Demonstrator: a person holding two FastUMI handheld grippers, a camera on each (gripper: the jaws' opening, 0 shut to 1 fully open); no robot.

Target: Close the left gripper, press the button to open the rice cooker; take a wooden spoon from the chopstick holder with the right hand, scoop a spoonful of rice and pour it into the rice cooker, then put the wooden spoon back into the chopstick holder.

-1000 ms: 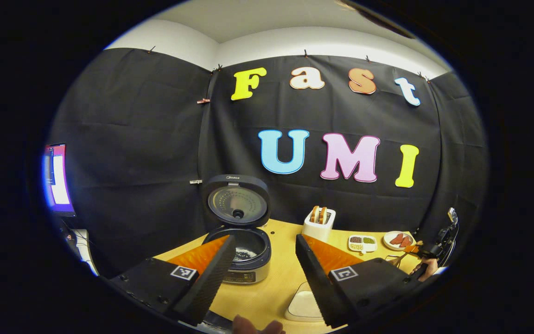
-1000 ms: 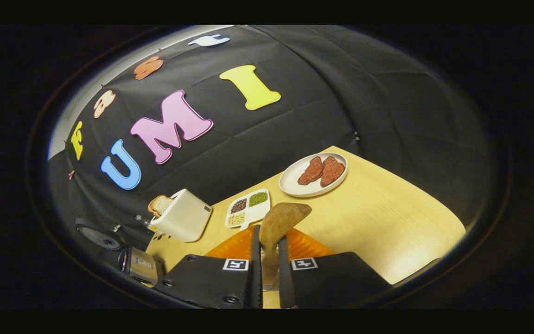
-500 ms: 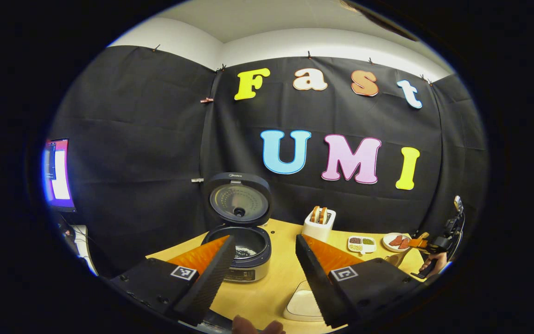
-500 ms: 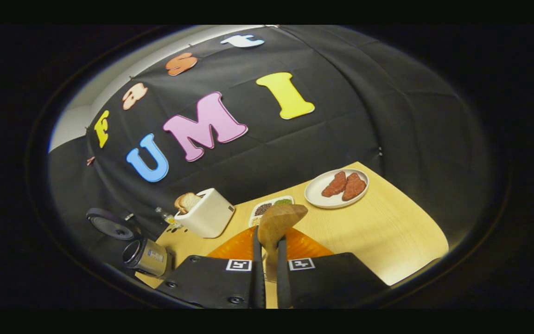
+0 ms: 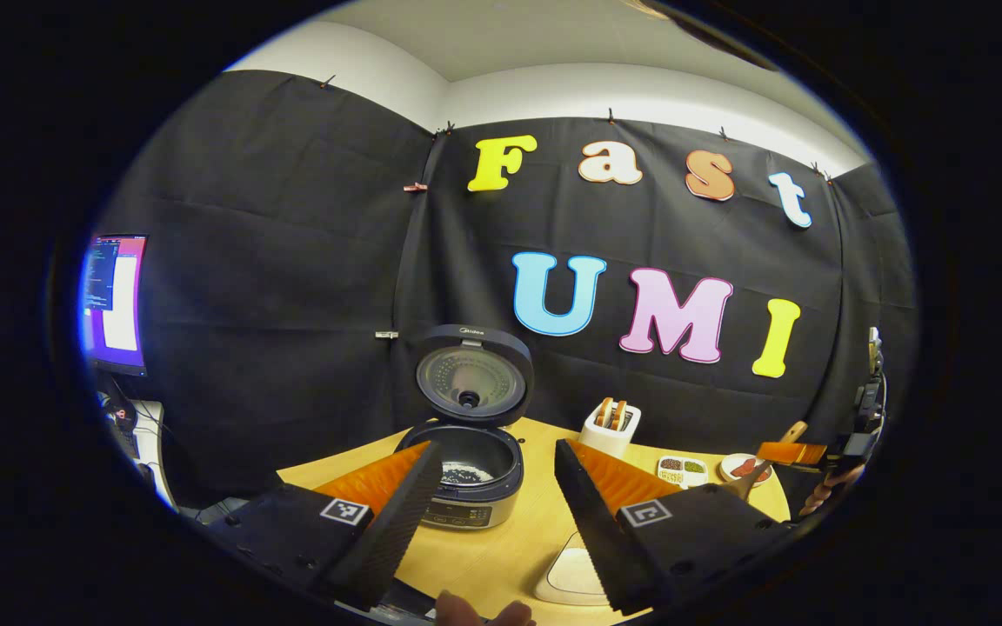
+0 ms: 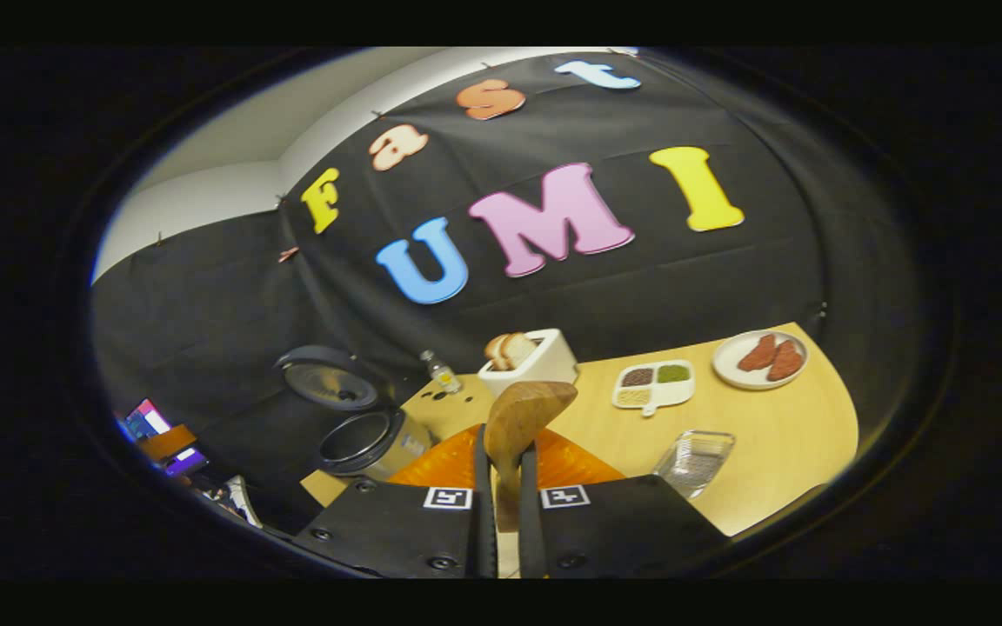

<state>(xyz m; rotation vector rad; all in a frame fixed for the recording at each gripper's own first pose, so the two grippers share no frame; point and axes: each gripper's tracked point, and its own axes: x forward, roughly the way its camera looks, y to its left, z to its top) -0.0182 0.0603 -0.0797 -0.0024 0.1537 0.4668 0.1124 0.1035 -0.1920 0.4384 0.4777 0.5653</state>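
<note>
Wood is seen at the centre of the right gripper view: the wooden spoon (image 6: 522,416) is clamped by its handle between the narrow jaws of the right gripper (image 6: 501,522), both fingers pressing on it, with the bowl of the spoon standing up above the fingertips. Whether anything lies in the bowl cannot be told. Beyond it, a pale wooden worktop (image 6: 779,435) is shown carrying a white toaster (image 6: 540,363) with bread slices in it, a white divided dish (image 6: 653,384) of grains, a white plate (image 6: 760,358) with reddish pieces, and a clear glass dish (image 6: 694,459) near the front edge. To the left, the rice cooker (image 6: 362,442) is seen with its lid raised, and a small bottle (image 6: 441,374) stands between it and the toaster.

In the left gripper view, the left gripper (image 5: 490,513) is held with its jaws wide apart and nothing between them. The rice cooker (image 5: 470,469) is seen beyond them on the worktop (image 5: 501,552), its lid upright and its inner pot exposed, with dark specks visible inside. A white flat object (image 5: 572,574) lies near the front edge of the worktop, partly hidden by one finger. The right gripper (image 5: 792,454) is seen at the far right edge, raised above the worktop, gripped by a hand (image 5: 823,496). A lit monitor (image 5: 114,300) is mounted at the far left.
</note>
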